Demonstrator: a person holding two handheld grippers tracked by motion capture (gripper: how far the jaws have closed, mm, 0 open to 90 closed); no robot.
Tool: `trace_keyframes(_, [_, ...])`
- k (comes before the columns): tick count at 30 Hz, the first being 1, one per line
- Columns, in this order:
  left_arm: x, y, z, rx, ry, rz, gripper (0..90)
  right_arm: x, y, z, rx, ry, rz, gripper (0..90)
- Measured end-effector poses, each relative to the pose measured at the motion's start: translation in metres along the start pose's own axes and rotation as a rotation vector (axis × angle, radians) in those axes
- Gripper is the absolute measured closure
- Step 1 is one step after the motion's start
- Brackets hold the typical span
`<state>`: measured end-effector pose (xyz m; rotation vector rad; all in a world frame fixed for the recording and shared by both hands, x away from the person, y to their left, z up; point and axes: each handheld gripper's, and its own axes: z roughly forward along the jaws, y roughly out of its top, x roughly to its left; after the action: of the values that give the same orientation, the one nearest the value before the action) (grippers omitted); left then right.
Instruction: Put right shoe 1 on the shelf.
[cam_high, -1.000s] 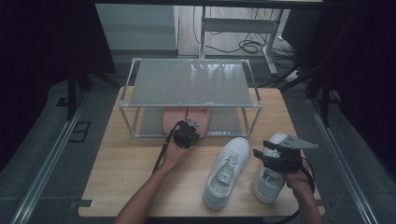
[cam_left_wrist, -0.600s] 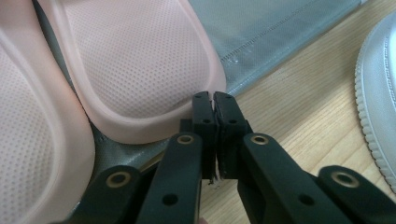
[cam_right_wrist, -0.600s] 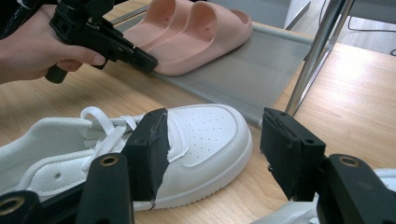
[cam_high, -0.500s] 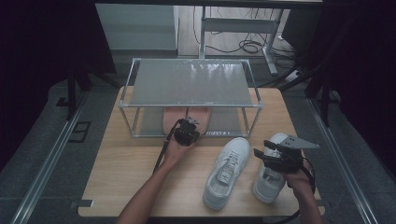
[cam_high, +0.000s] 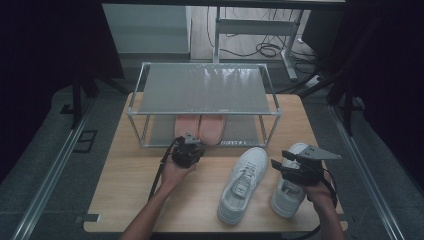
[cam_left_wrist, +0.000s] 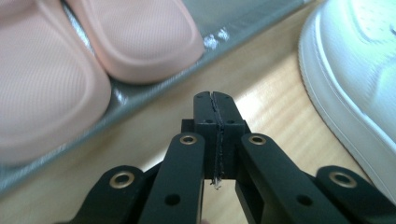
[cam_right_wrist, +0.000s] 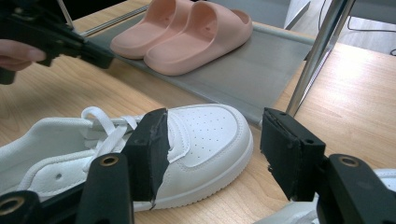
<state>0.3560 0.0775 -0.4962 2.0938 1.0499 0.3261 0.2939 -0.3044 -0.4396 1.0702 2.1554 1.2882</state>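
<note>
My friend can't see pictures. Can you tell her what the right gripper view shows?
The right gripper has open black jaws framing the toe of a white sneaker on a wooden table. Behind, two pink slippers sit on a grey rack shelf.

A light wooden table (cam_high: 125, 190) fills the middle of the frame. At its far side stands a two-tier metal shoe rack (cam_high: 205, 90), with a pair of pink slides (cam_high: 202, 127) on the lower shelf. Just below the rack, left of centre, the left gripper (cam_high: 192, 141) points at the slides. Lower right, the right gripper (cam_high: 276, 166) hovers between two white lace-up sneakers (cam_high: 242, 182), the right-hand one (cam_high: 287, 192) partly under it.
</note>
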Motion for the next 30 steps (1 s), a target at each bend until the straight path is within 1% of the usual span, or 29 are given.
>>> trace_keyframes(1, [0.0,-0.004,-0.004,-0.006,0.0,-0.007,89.7,0.0,0.0,0.0,0.001,0.001,0.001,42.3])
trace_keyframes(4, [0.001,-0.015,-0.016,-0.017,-0.02,-0.021,88.5,0.0,0.0,0.001,0.003,0.001,0.001,42.3])
trace_keyframes(6, [0.001,-0.022,-0.022,-0.006,-0.052,-0.028,85.8,0.0,0.0,0.001,0.005,0.001,0.001,42.3])
trace_keyframes(7, [0.001,-0.026,-0.025,-0.007,-0.067,-0.026,84.0,0.001,0.0,0.001,0.004,0.001,-0.001,42.3])
trace_keyframes(9, [-0.001,-0.033,-0.031,-0.004,-0.091,-0.005,77.8,0.001,0.0,0.001,0.005,0.001,-0.002,42.3])
trace_keyframes(10, [-0.003,-0.036,-0.034,0.006,-0.091,0.012,74.2,0.001,0.0,0.001,0.004,0.0,-0.002,42.3])
trace_keyframes(11, [-0.004,-0.038,-0.036,0.003,-0.085,0.02,70.6,0.002,0.0,0.001,0.001,0.001,-0.003,42.3])
trace_keyframes(13, [-0.005,-0.042,-0.041,-0.005,-0.093,0.018,65.0,0.003,0.0,0.001,0.003,0.0,-0.007,42.3])
trace_keyframes(14, [-0.005,-0.042,-0.043,0.003,-0.098,0.017,62.3,0.003,0.0,0.001,0.005,0.003,-0.007,42.3])
trace_keyframes(16, [-0.005,-0.044,-0.047,0.002,-0.084,0.02,58.6,0.004,0.0,0.002,0.008,0.003,-0.01,42.3])
trace_keyframes(19, [-0.003,-0.046,-0.051,0.002,-0.087,0.004,52.8,0.005,-0.001,0.003,0.011,0.006,-0.01,42.3])
trace_keyframes(21, [-0.001,-0.048,-0.053,0.003,-0.078,0.0,50.0,0.006,-0.001,0.003,0.009,0.007,-0.01,42.3])
trace_keyframes(22, [0.0,-0.05,-0.054,0.009,-0.081,-0.005,48.9,0.006,-0.001,0.003,0.013,0.008,-0.012,42.3])
trace_keyframes(24, [0.001,-0.054,-0.056,0.017,-0.107,-0.016,50.4,0.006,-0.002,0.003,0.016,0.01,-0.013,42.3])
trace_keyframes(25, [0.001,-0.056,-0.056,0.018,-0.111,-0.018,50.6,0.007,-0.002,0.003,0.014,0.01,-0.013,42.3])
trace_keyframes(27, [0.002,-0.06,-0.058,0.029,-0.093,-0.01,49.2,0.007,-0.003,0.003,0.015,0.01,-0.01,42.3])
trace_keyframes(30, [0.004,-0.064,-0.06,0.032,-0.084,-0.018,45.0,0.009,-0.002,0.003,0.012,0.013,-0.015,42.3])
